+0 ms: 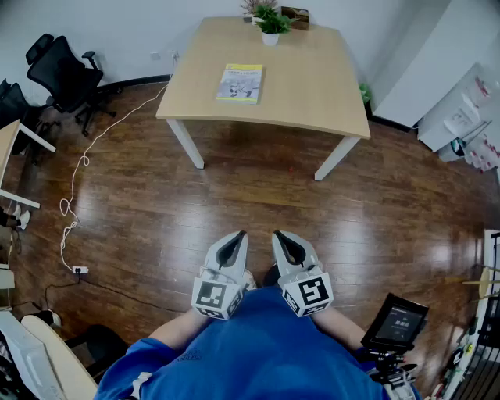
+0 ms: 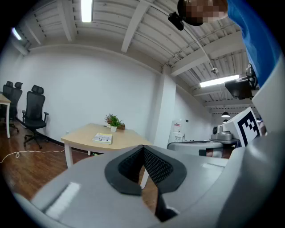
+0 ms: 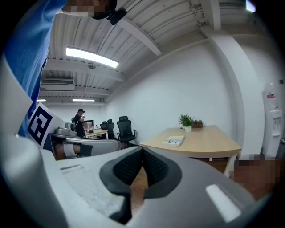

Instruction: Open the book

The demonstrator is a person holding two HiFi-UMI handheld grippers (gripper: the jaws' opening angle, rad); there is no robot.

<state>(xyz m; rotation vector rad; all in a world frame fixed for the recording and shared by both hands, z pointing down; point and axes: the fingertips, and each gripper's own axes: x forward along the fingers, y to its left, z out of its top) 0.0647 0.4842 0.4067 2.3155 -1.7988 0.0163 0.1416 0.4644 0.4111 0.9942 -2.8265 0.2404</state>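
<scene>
Left claw (image 1: 237, 236): held close to the torso at the lower centre of the head view. It points ahead to 12 o'clock, nearly level with a slight downward tilt.
Left claw state: jaws closed tip to tip, ribbed black pads (image 2: 156, 165) meeting, nothing between them.
Right claw (image 1: 280, 235): just beside the left claw at its 3 o'clock. It is parallel to it, points the same way and has the same slight downward tilt.
Right claw state: jaws narrow, tips together, nothing between the pads.
Forearms: both come out of a blue garment (image 1: 258, 351) and run forward side by side, wrists level with each other.
Book (image 1: 240, 83): lies flat and shut, cover up, on the tabletop (image 1: 312, 86). It is at 12 o'clock from the claws and well apart from them, and sits near the tabletop's left front edge.
Potted plant (image 1: 271, 23): at the tabletop's far edge, at 1 o'clock from the book.
Office chair (image 1: 64, 74): on the wooden floor (image 1: 258, 195), at 9 o'clock from the tabletop.
Book cover print: yellow-green with pictures, lettering too small to read.
Marker cubes (image 1: 215, 297): one on each claw, with black-and-white square patterns and no letters.
Screen (image 1: 400, 320): at 4 o'clock from the right claw, lit, text too small to read.
</scene>
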